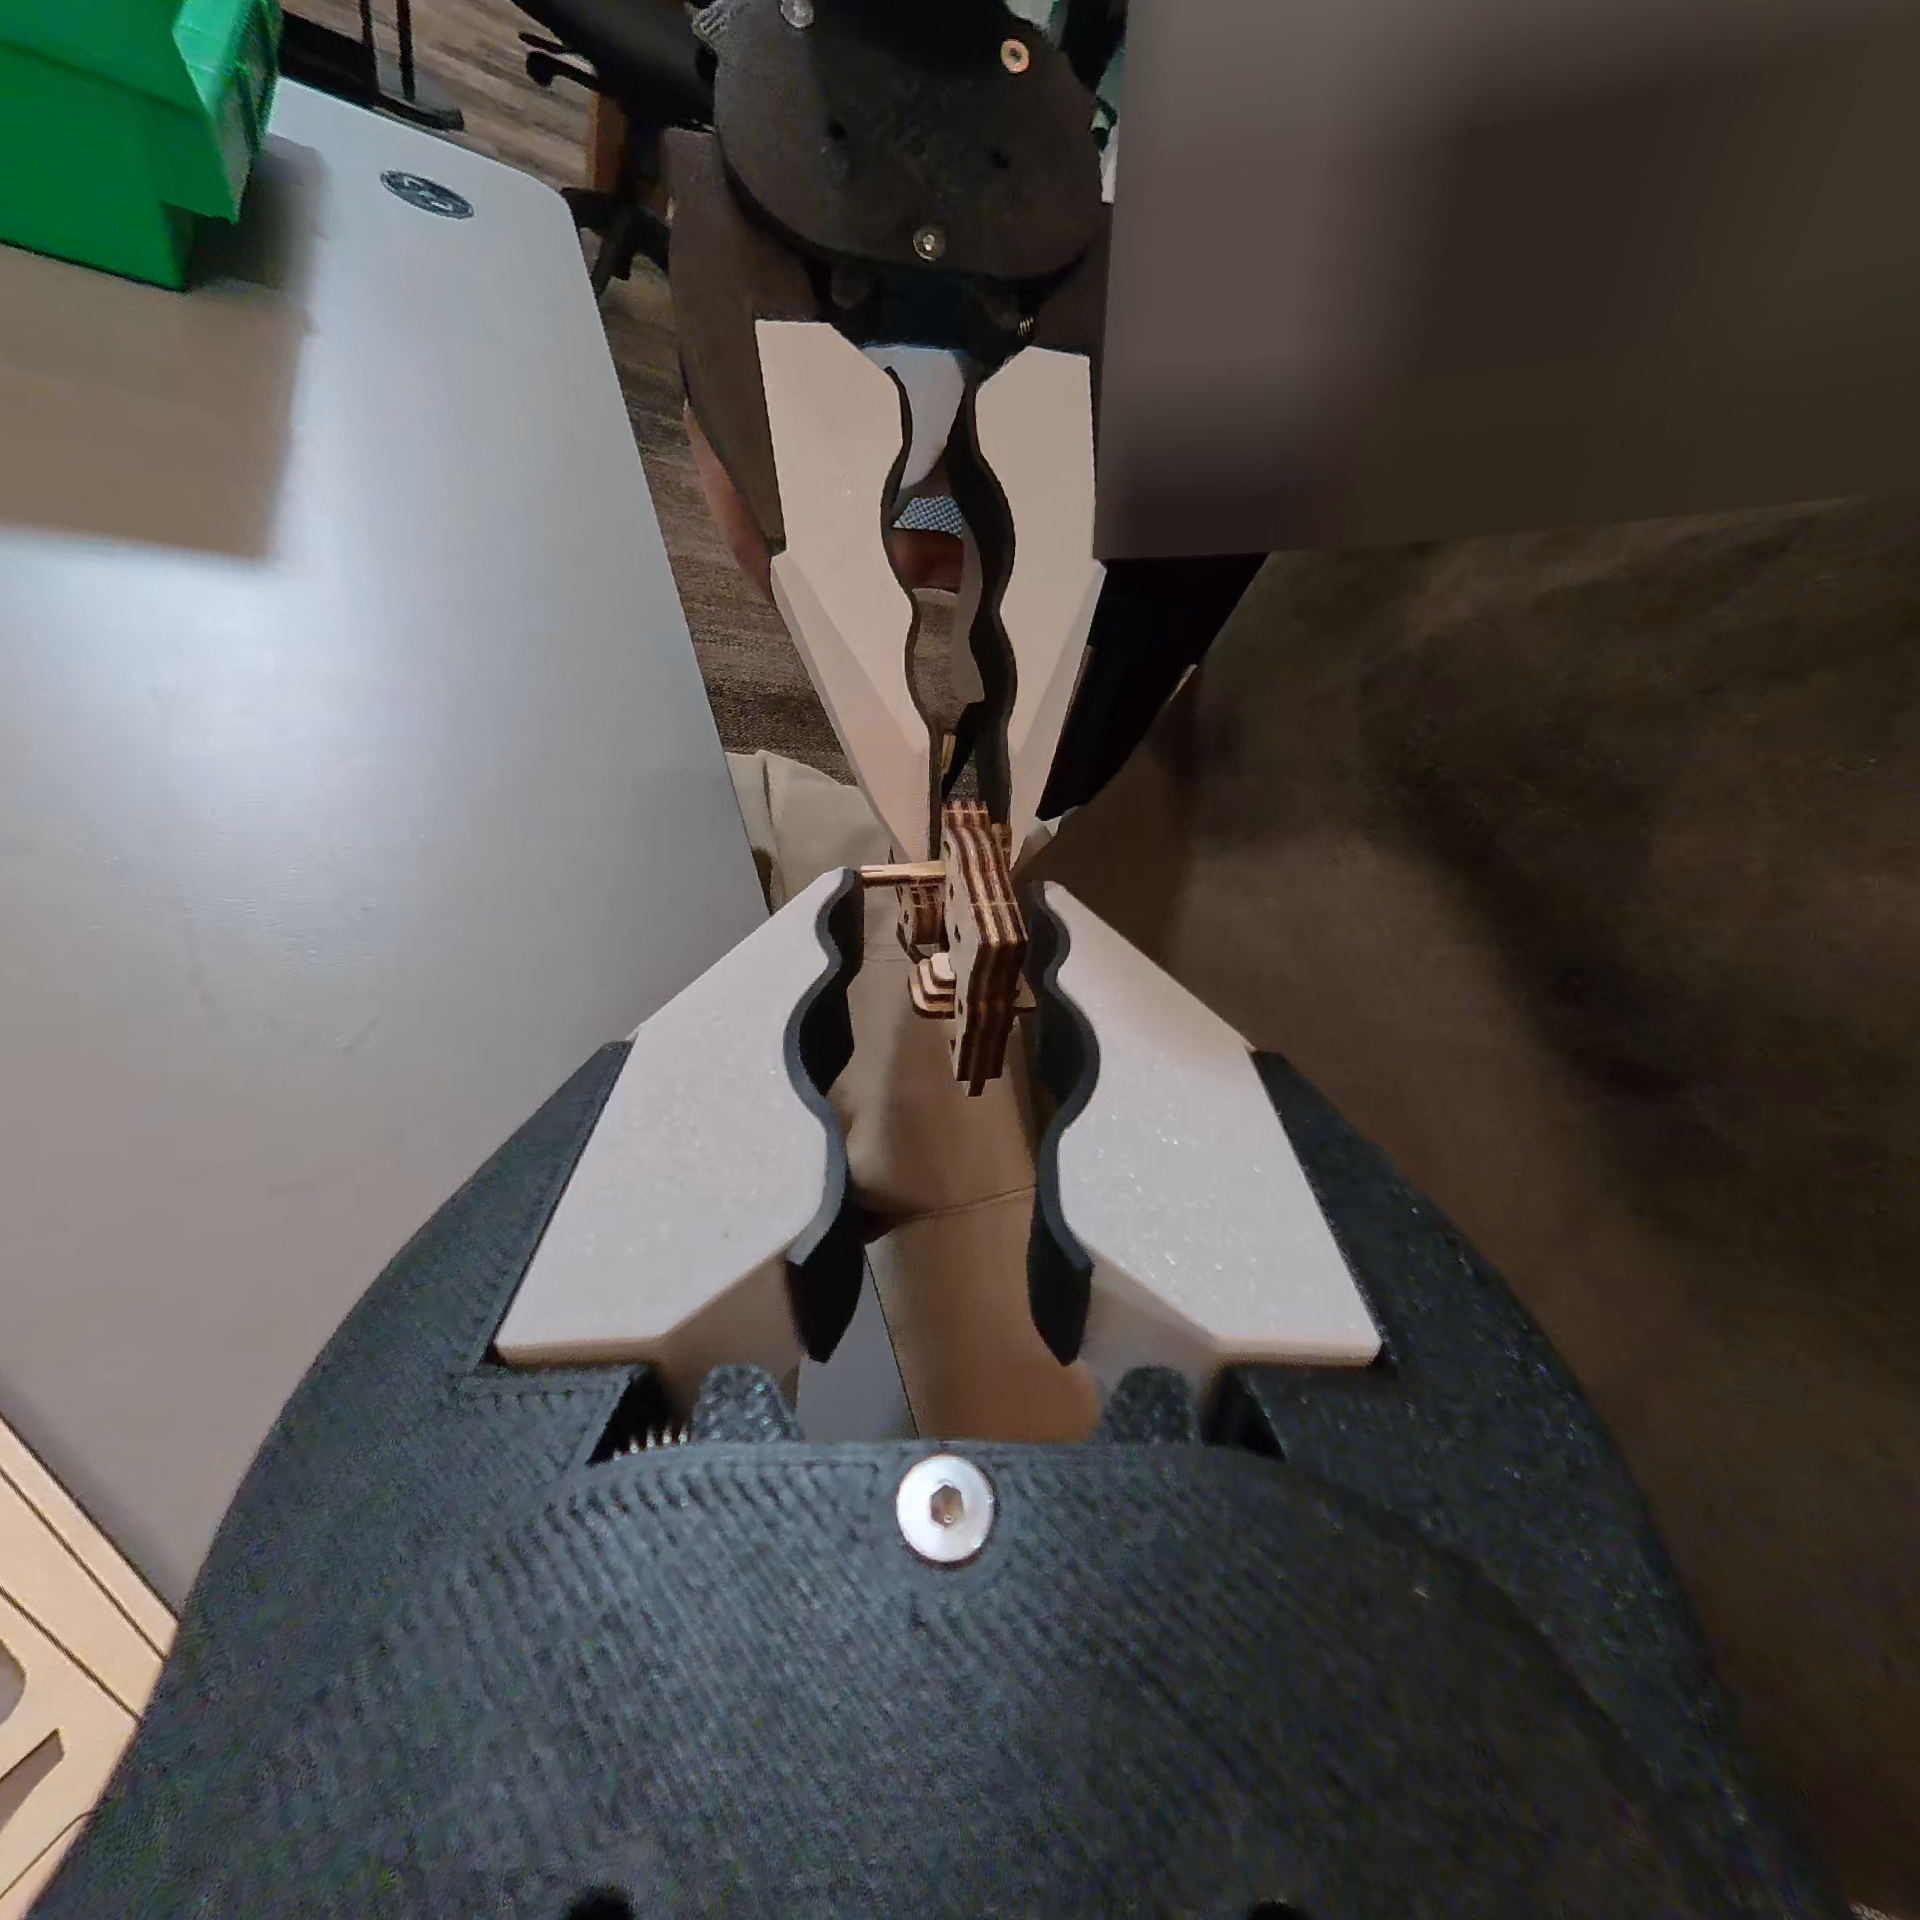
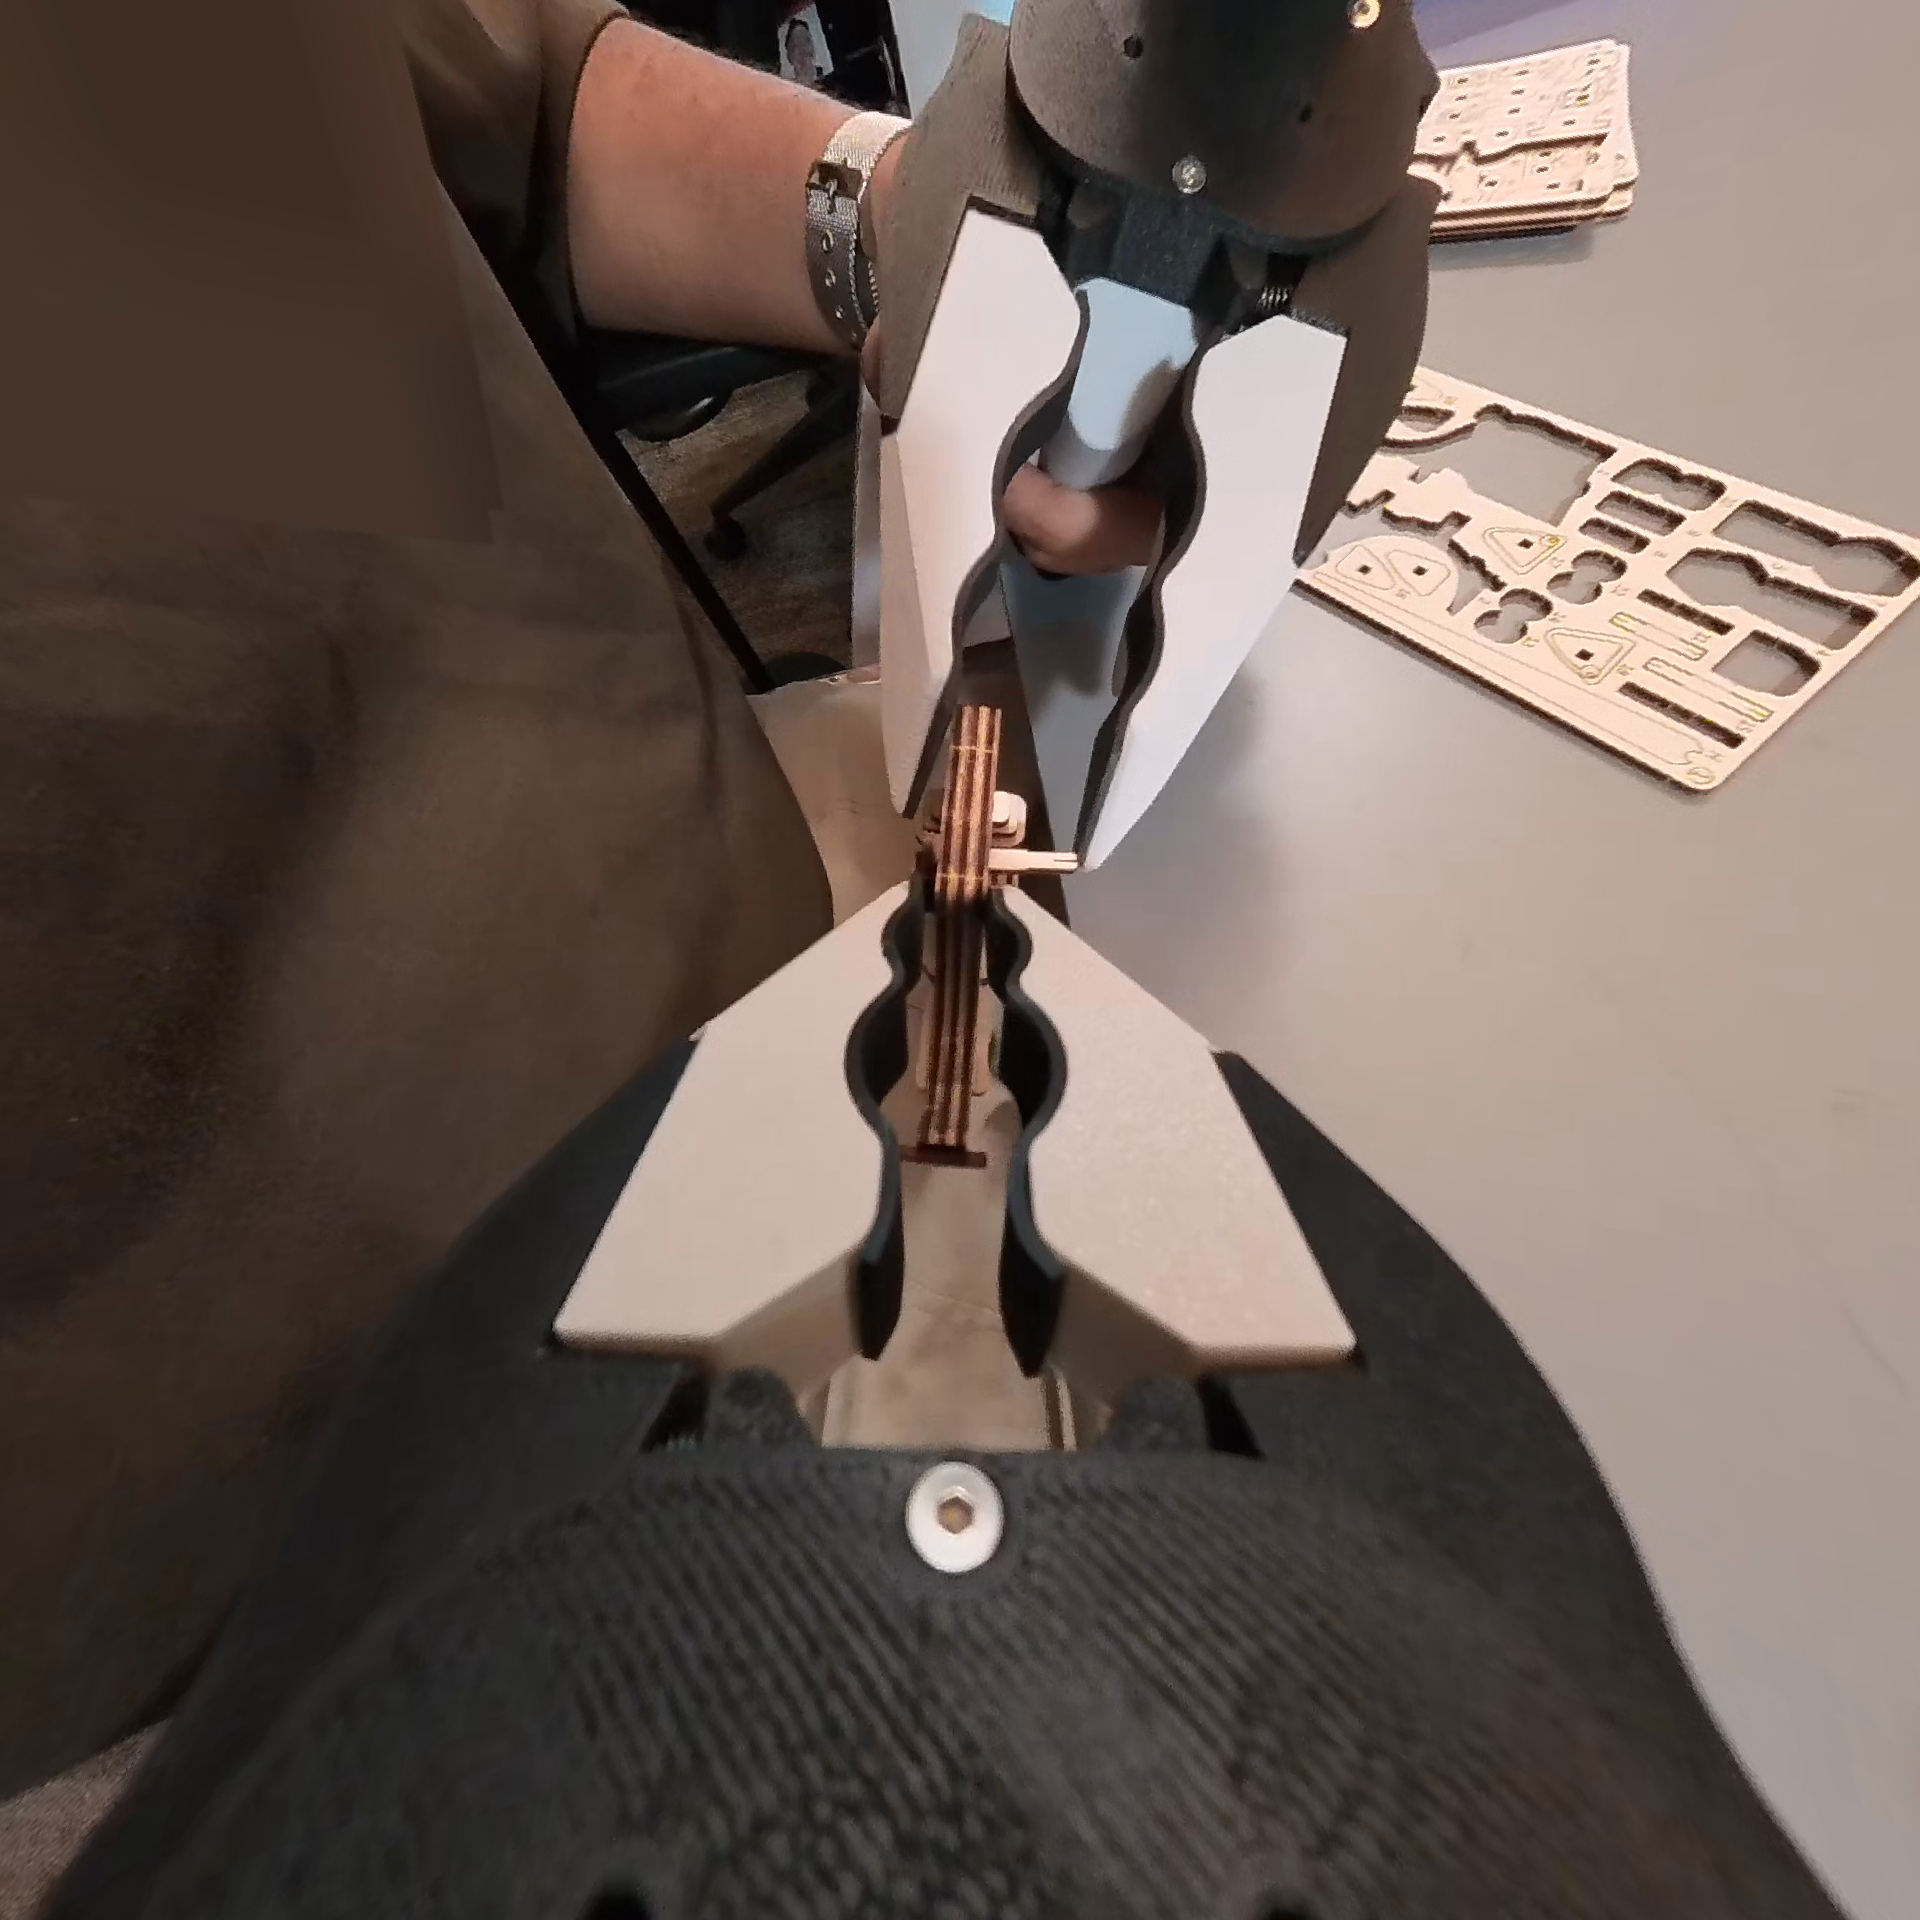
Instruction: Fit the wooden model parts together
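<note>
The right gripper pinches the stacked wooden part, while the left gripper, half open, seems to touch only its peg, so 1 crooked push may snap it.

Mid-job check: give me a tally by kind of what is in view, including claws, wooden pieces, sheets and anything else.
Claws: 2 (left claw, right claw)
Wooden model assembly: 1
Punched-out wooden sheet: 1
Stack of wooden sheets: 1
Green box: 1
Total: 6
</note>
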Demonstrator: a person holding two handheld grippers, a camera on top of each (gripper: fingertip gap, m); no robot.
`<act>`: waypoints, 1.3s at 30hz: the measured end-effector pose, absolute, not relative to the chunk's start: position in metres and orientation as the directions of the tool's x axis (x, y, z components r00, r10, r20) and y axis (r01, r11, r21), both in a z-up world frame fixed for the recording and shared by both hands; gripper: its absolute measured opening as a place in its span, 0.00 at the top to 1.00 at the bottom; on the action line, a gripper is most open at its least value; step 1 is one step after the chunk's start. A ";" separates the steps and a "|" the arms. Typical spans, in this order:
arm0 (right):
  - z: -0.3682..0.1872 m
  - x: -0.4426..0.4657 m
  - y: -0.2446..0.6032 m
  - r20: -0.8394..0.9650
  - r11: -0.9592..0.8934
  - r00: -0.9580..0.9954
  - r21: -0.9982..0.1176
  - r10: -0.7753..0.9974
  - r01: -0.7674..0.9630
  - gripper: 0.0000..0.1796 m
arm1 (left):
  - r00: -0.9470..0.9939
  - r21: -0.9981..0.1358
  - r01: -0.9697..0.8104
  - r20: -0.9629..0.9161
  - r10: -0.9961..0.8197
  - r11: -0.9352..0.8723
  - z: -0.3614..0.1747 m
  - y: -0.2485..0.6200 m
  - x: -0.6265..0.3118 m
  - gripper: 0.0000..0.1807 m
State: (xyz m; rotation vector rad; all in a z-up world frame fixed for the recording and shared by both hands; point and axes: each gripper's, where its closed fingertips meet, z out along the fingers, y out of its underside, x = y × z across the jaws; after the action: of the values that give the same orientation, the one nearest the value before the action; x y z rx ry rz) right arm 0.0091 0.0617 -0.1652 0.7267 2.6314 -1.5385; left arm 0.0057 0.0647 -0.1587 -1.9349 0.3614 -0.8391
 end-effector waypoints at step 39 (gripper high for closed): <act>-0.166 0.007 0.063 -0.255 0.413 -0.877 -0.805 0.408 0.426 0.95 | 0.757 -0.871 0.074 0.366 -0.541 -0.485 -0.159 0.069 0.005 0.85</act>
State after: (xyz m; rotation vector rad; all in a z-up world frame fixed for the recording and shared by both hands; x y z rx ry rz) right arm 0.0072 0.0634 -0.1662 0.7745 2.6244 -1.5040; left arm 0.0047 0.0692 -0.1589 -1.9502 0.3544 -0.7701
